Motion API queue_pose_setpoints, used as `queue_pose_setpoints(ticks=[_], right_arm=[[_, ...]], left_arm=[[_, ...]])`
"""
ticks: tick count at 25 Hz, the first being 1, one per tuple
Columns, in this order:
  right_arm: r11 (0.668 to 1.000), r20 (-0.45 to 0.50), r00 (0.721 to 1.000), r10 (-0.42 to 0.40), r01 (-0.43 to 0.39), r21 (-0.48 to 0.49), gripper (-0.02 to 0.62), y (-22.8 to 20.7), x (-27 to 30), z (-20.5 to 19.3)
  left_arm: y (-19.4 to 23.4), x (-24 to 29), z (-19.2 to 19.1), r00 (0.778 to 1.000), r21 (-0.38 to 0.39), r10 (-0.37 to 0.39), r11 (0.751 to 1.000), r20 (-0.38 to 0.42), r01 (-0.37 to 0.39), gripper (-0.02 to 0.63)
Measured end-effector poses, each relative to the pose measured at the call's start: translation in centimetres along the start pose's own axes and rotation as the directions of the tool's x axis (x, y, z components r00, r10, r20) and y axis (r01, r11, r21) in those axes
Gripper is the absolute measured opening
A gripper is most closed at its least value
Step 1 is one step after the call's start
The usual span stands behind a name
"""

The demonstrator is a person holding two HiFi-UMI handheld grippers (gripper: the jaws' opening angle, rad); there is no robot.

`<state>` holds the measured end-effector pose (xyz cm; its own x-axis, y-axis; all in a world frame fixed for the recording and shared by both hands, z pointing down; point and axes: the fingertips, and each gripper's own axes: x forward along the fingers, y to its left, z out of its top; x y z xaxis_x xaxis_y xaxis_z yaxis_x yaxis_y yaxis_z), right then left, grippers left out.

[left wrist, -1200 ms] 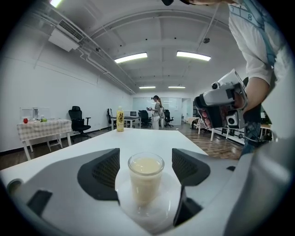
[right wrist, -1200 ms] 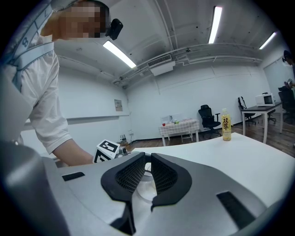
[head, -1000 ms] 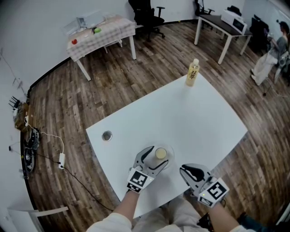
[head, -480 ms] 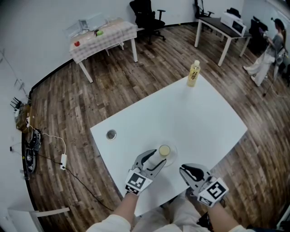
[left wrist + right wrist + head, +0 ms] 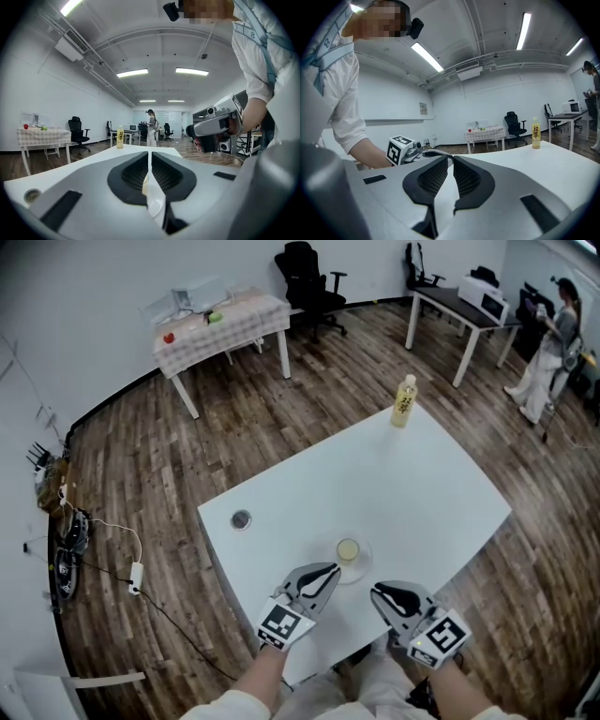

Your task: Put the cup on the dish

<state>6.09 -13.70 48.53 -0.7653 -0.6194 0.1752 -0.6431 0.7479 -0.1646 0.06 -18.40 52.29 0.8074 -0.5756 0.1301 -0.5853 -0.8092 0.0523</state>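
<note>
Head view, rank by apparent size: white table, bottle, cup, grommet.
1. white table
2. bottle, though it stands farthest from the camera
3. cup and grommet look alike; not ranking them

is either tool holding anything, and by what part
Nothing. The left tool is closing its jaws on empty air, the right tool is shut and empty; the cup sits on the dish.

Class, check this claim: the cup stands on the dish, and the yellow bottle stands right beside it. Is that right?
No. The cup does stand on the dish, but the yellow bottle stands at the far corner of the table, well apart from it; the head view shows this.
</note>
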Motion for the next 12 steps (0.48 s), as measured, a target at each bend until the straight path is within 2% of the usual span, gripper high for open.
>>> queue_pose_setpoints(ticks=[5, 12], right_arm=[[1.0, 0.014, 1.0, 0.013, -0.012, -0.029, 0.057, 1.1, 0.0, 0.7], [0.997, 0.037, 0.999, 0.037, -0.034, -0.076, 0.057, 2.9, -0.3, 2.4]], left_arm=[[-1.5, -1.4, 1.6, 0.999, -0.008, -0.031, 0.999, 0.031, 0.032, 0.002], [-3.8, -3.3, 4.6, 0.995, 0.01, -0.061, 0.998, 0.081, 0.06, 0.002]])
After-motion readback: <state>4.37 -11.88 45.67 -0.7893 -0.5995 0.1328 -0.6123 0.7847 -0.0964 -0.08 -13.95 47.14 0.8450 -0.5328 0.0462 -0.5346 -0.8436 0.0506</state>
